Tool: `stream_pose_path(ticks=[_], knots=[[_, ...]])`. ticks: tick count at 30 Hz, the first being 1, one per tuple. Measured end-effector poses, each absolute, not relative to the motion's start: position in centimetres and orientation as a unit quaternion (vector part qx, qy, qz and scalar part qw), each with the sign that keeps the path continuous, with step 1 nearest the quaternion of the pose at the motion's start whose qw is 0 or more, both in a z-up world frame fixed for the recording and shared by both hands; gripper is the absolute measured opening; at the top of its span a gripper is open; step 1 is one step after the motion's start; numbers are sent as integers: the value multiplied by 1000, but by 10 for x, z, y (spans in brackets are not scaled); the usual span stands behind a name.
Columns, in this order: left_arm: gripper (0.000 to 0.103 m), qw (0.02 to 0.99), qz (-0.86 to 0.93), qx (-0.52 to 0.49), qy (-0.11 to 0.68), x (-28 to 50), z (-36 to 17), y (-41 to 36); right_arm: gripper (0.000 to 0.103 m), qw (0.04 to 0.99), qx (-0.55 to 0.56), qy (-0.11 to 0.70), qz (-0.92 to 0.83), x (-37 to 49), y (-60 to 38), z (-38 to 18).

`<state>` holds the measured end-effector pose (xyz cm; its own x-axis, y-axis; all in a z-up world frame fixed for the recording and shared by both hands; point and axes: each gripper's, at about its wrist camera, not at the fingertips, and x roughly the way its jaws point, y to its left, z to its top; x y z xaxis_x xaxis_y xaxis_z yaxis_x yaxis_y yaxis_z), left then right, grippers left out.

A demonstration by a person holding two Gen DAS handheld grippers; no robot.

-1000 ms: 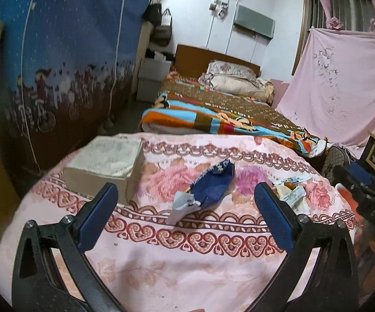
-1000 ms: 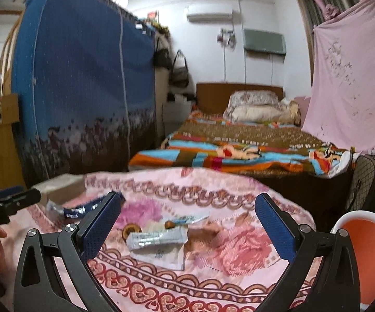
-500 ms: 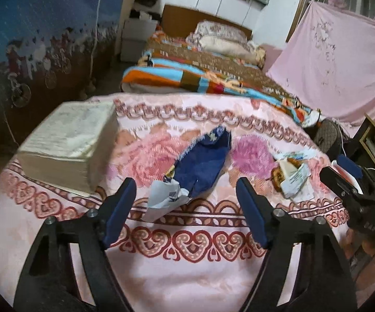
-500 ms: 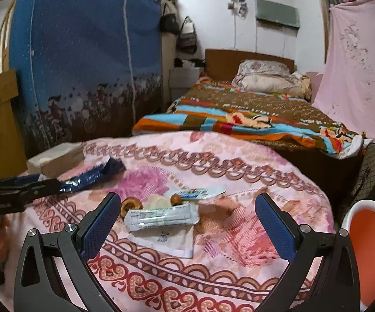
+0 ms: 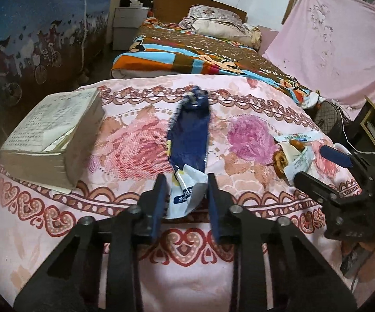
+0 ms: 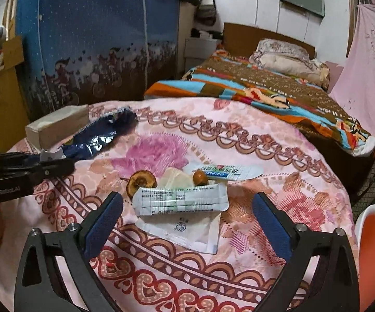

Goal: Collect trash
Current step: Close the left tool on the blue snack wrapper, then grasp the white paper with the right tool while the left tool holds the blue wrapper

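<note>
A dark blue snack wrapper (image 5: 190, 135) with a torn white end lies on the round table's pink floral cloth (image 5: 187, 273). My left gripper (image 5: 186, 182) is closing its jaws, and the pads pinch that white end; the wrapper's far tip looks blurred. From the right wrist view the wrapper (image 6: 96, 140) stretches away from the left gripper (image 6: 57, 166). My right gripper (image 6: 187, 202) is open just short of a white printed packet (image 6: 179, 200), which lies on a flat white sachet (image 6: 184, 231). Beside them are a green-and-white strip packet (image 6: 229, 173) and brown fruit scraps (image 6: 140, 182).
A thick worn book (image 5: 52, 132) lies at the table's left. An orange bin with a white rim (image 6: 374, 239) stands beside the table at the right. Behind the table is a bed (image 6: 265, 91), and a blue fabric wardrobe (image 6: 96, 39) is at the left.
The left gripper moved forward and down, and its jaws went from wide open to nearly shut around the wrapper's white end. The right gripper tilted down and came closer to the white packet.
</note>
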<state>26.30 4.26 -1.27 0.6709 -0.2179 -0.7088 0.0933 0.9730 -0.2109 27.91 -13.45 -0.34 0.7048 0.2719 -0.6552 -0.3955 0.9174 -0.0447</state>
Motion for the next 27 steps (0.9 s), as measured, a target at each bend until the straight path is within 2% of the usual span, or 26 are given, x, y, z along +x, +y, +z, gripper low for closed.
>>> stream_pose_path(ticks=[3,7,15,27], knots=[[10,912,-86,-70,395,262,-12,40,87,916,-89,347,181,281,-136,-6],[9,913,-90,-74,391,260,-11,42,82,914,-84,352,182,282,-138,-7],[9,931,-93,-56,350,240,5,35,79,915,-77,349,185,282,-140,-6],[9,921,-120,-83,361,227,9,15,78,912,-1,367,182,290,-167,-5]])
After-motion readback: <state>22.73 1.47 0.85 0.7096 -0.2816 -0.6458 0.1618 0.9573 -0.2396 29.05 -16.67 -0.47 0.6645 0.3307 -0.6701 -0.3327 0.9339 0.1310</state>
